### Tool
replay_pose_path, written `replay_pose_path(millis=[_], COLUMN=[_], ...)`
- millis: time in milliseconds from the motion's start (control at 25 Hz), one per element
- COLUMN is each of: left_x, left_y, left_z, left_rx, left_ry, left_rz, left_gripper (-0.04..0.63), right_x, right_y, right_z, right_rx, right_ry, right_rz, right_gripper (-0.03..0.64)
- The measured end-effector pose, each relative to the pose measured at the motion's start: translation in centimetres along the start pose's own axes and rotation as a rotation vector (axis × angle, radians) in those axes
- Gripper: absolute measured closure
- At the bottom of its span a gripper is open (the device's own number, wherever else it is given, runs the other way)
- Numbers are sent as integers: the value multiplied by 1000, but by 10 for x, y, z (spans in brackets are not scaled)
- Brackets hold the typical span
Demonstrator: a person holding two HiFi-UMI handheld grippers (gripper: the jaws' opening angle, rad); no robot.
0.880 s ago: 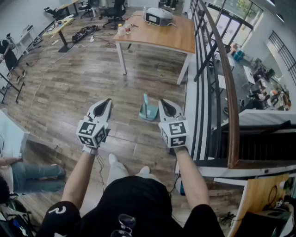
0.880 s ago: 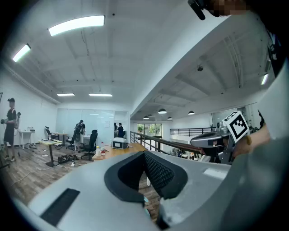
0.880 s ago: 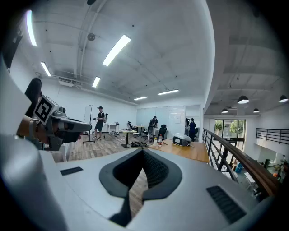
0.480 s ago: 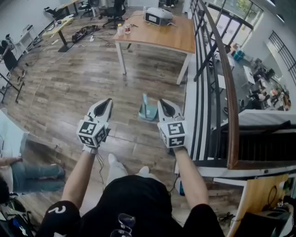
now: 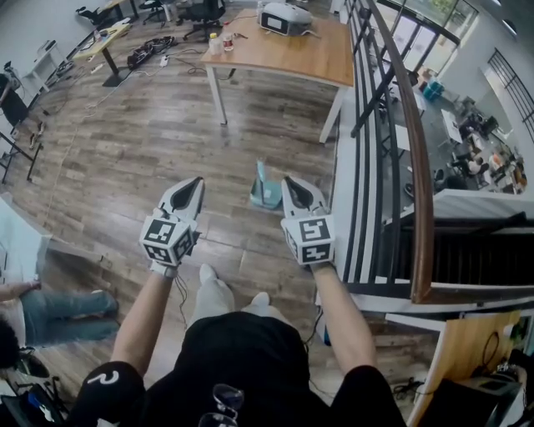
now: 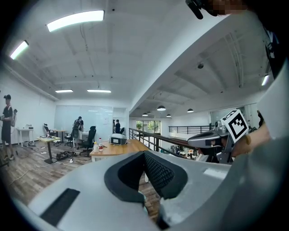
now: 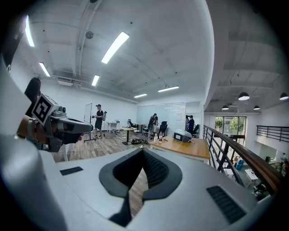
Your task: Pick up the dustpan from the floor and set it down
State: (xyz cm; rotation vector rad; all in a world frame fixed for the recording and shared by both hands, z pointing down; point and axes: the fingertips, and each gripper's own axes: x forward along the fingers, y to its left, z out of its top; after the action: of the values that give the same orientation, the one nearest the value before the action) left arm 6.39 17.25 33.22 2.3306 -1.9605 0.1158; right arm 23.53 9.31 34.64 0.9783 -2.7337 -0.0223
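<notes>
Found the left tongs point(image 5: 196, 182) clenched, jaws closed tip to tip with nothing gripped. Found the right tongs point(image 5: 289, 181) clenched in the same manner, likewise empty. Noted both tongs held side by side, well apart from each other, pointing forward and slightly downward above the wooden floor point(image 5: 142, 158), each carrying a marker cube point(image 5: 167, 239) at the rear. Located the teal dustpan point(image 5: 267, 197) on the floor just ahead of the tips, in the gap between the two tongs and nearer the right tongs, with handle point(image 5: 261, 175) upright; apart from both tongs. Located a wooden counter point(image 5: 292, 54) with white legs well beyond the dustpan, ahead of the tongs, bearing a grey-white device point(image 5: 286, 18) and small bottles point(image 5: 219, 42). Registered a dark railing point(image 5: 399, 125) with wooden top rail running along the outer side of the right tongs. Saw standing persons point(image 7: 98, 121) far ahead of both tongs in the two gripper views.
</notes>
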Motion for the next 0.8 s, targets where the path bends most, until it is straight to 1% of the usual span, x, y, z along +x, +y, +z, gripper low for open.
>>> replay_pose_path(millis=[240,440,600,800], left_x=[24,62,106,158], left_y=[17,56,88,130], left_z=[-22,-42,-42,-37], left_rx=[-22,-42,-52,-42], left_ry=[31,51,61,75], left_rz=[-21,-52,-94,-163], left_gripper=[597,597,597,597], right_x=[31,80,125,182], right_y=[1,-4,-16,-27], right_z=[-21,-30,-24,-16], right_rx=[12,23,21,41], right_ry=[43,68,81,104], right_rz=[1,-19,-42,-83], right_gripper=[621,621,621,620])
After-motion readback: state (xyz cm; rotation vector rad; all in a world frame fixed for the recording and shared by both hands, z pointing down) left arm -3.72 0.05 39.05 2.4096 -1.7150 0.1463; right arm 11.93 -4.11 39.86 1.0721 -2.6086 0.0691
